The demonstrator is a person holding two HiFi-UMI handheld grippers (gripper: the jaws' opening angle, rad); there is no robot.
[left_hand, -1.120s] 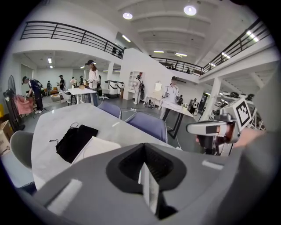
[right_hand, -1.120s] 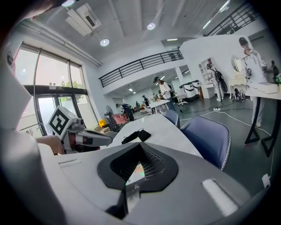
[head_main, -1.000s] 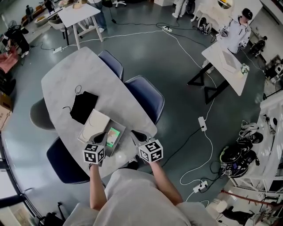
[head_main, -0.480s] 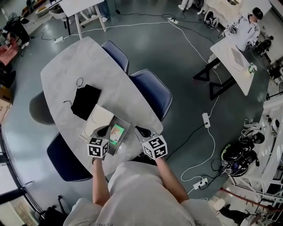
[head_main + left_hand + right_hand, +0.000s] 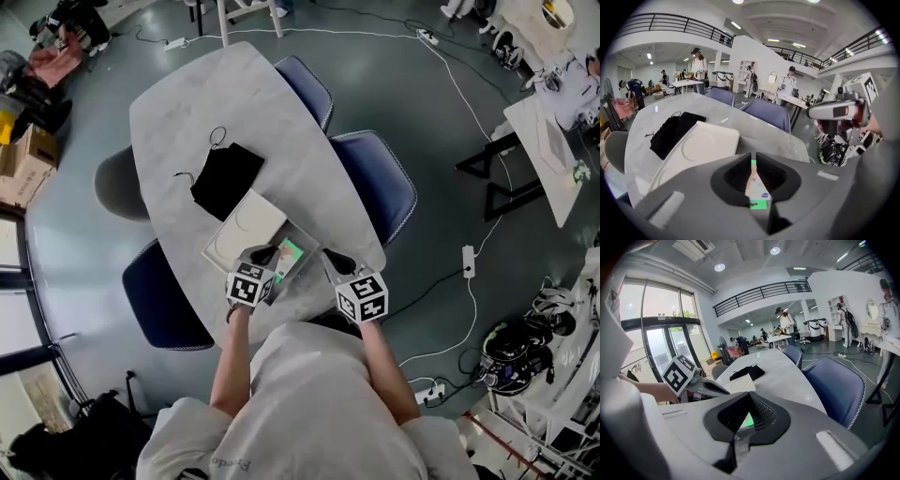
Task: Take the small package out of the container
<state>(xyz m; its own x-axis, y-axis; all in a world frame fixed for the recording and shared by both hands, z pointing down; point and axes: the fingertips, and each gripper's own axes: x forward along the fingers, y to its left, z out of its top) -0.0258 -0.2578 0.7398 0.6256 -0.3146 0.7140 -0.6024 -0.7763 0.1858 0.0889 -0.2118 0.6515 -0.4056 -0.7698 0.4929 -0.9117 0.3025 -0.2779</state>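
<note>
My left gripper (image 5: 753, 161) jaws are clamped on the small green-and-white package (image 5: 758, 190), edge-on between the pads. In the head view the package (image 5: 290, 253) sits at the grey rectangular container (image 5: 309, 258); can't tell if it's clear of it. My right gripper (image 5: 747, 397) has its jaws together on nothing, just right of the container. A white square lid (image 5: 701, 145) lies touching the container's left side, a black fabric pouch (image 5: 675, 129) beyond it, all on a grey oval table (image 5: 187, 112).

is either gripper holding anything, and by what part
The left gripper pinches the small package by its far end, flat between the jaw tips; the right gripper holds nothing.
</note>
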